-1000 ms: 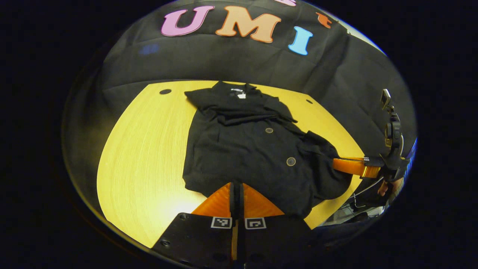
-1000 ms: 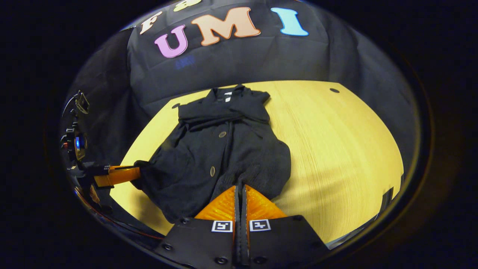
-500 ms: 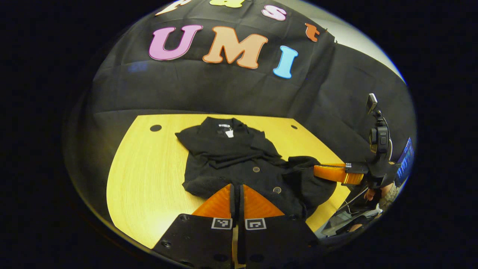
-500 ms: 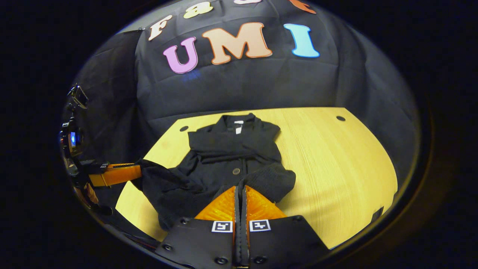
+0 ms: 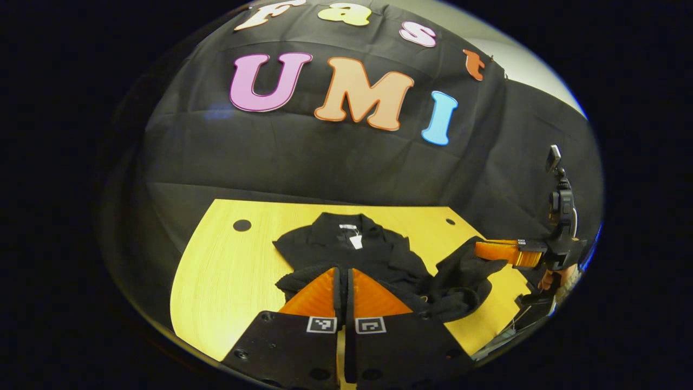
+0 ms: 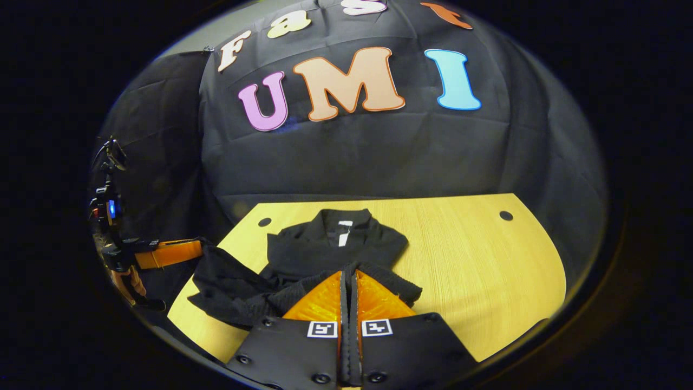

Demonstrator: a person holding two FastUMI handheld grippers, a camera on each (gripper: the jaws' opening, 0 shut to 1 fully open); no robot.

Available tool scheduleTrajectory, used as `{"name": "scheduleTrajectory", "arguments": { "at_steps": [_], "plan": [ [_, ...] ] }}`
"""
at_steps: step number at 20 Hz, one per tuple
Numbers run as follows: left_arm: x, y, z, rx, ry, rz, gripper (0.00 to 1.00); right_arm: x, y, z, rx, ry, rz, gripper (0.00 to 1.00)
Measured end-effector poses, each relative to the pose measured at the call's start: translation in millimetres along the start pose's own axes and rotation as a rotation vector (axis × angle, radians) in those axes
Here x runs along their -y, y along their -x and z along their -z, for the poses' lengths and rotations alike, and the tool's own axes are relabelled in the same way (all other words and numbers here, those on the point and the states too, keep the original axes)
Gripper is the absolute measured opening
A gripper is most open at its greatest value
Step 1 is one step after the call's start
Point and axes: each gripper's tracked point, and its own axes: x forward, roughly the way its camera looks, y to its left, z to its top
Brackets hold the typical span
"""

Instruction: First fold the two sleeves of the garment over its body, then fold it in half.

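A black buttoned garment (image 5: pixel 346 252) lies on the yellow wooden table (image 5: pixel 227 271), collar and white tag at the far end, sleeves folded across the chest. In the left gripper view my left gripper (image 5: pixel 342 268) is shut on the raised hem. The right gripper (image 5: pixel 477 248) holds the other hem corner off to the right. In the right gripper view the garment (image 6: pixel 335 249) bunches in front of my right gripper (image 6: pixel 349 272), which is shut on the ribbed hem. There the left gripper (image 6: pixel 200 247) grips the hem at the left, above the table (image 6: pixel 476 260) edge.
Small dark holes (image 5: pixel 241 225) (image 6: pixel 505 215) sit near the table's far corners. Bare tabletop lies to the left in the left gripper view and to the right in the right gripper view. A hand (image 6: pixel 130 281) holds the left gripper's handle.
Both grippers have lifted the hem and carried it toward the collar. The lower body of the garment has risen off the table and now bunches over the chest.
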Motion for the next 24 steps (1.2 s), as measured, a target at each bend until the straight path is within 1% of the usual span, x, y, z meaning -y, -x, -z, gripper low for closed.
{"name": "scheduleTrajectory", "arguments": {
  "at_steps": [3, 7, 10, 14, 16, 19, 23, 24],
  "plan": [
    [-13.2, -30.7, -25.2, 0.065, 0.098, -0.044, 0.0, 13.8, -29.7, -27.8, 0.021, 0.01, -0.021, 0.02],
    [-44.0, -72.6, -35.4, 0.082, 0.139, -0.131, 0.0, 35.0, -76.1, -60.1, 0.037, -0.012, -0.028, 0.02],
    [-49.4, -105.2, -38.2, 0.067, 0.192, -0.133, 0.0, 53.2, -112.9, -69.5, 0.028, -0.024, -0.018, 0.02],
    [-66.9, -148.6, -35.0, 0.052, 0.218, -0.169, 0.0, 64.6, -162.6, -66.8, -0.024, -0.019, -0.02, 0.02],
    [-76.5, -164.4, -22.1, 0.024, 0.231, -0.194, 0.0, 70.5, -189.0, -61.7, -0.053, -0.041, -0.022, 0.02],
    [-88.5, -188.9, -7.7, -0.016, 0.233, -0.217, 0.0, 81.9, -222.5, -51.3, -0.098, -0.064, 0.007, 0.02],
    [-97.4, -208.5, 4.8, -0.051, 0.184, -0.255, 0.0, 86.3, -248.2, -39.5, -0.13, -0.108, 0.017, 0.02],
    [-97.6, -210.5, 7.5, -0.059, 0.18, -0.265, 0.01, 86.9, -251.7, -37.3, -0.135, -0.118, 0.015, 0.0]
  ]
}}
